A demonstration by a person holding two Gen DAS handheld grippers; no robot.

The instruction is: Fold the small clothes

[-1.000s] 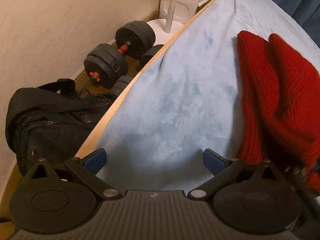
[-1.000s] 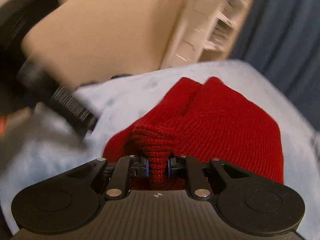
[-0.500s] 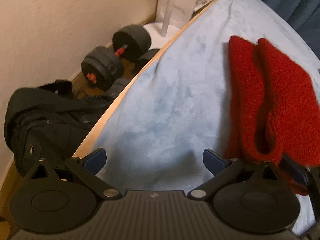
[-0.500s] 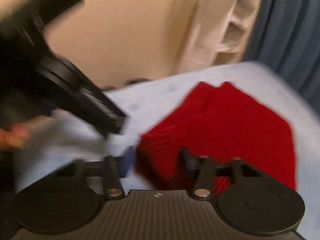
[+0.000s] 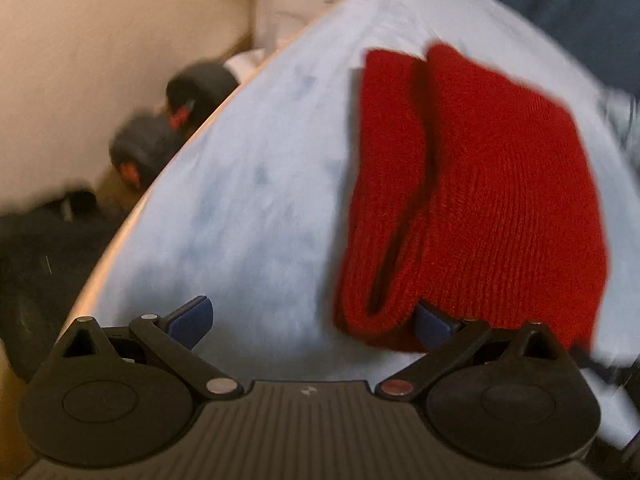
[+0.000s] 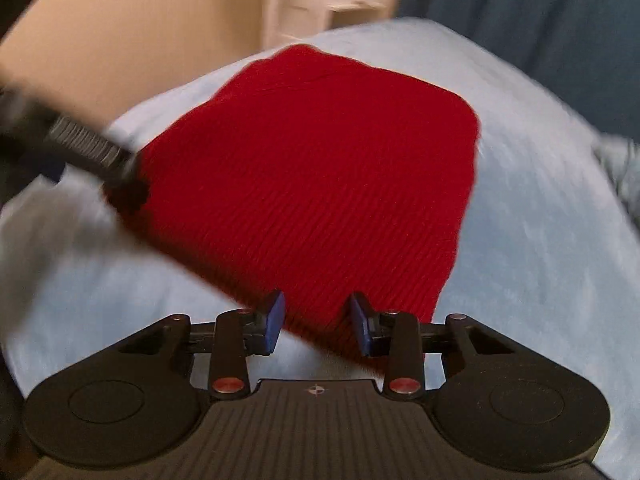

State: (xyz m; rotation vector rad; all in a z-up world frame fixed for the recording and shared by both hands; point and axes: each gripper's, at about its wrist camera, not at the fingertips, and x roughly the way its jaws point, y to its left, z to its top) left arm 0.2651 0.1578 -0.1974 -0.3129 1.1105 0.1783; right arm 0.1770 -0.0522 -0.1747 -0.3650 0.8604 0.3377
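A red knitted garment [image 5: 492, 184] lies folded on the light blue blanket [image 5: 248, 184]; it also shows in the right wrist view [image 6: 320, 176]. My left gripper [image 5: 310, 322] is open and empty, its right finger beside the garment's near left fold. My right gripper [image 6: 316, 322] is open and empty, just above the garment's near edge. The left gripper's black body [image 6: 92, 152] shows blurred at the garment's left edge in the right wrist view.
The blanket covers a surface with a wooden edge [image 5: 132, 216]. On the floor to the left lie black dumbbells [image 5: 156, 136] and a black bag [image 5: 36, 256]. A white stand [image 6: 296, 4] and a dark blue curtain [image 6: 540, 20] are behind.
My right gripper has opened and let go of the red garment, which now lies flat and folded. Both grippers have pulled back, and the left has swung right toward the garment.
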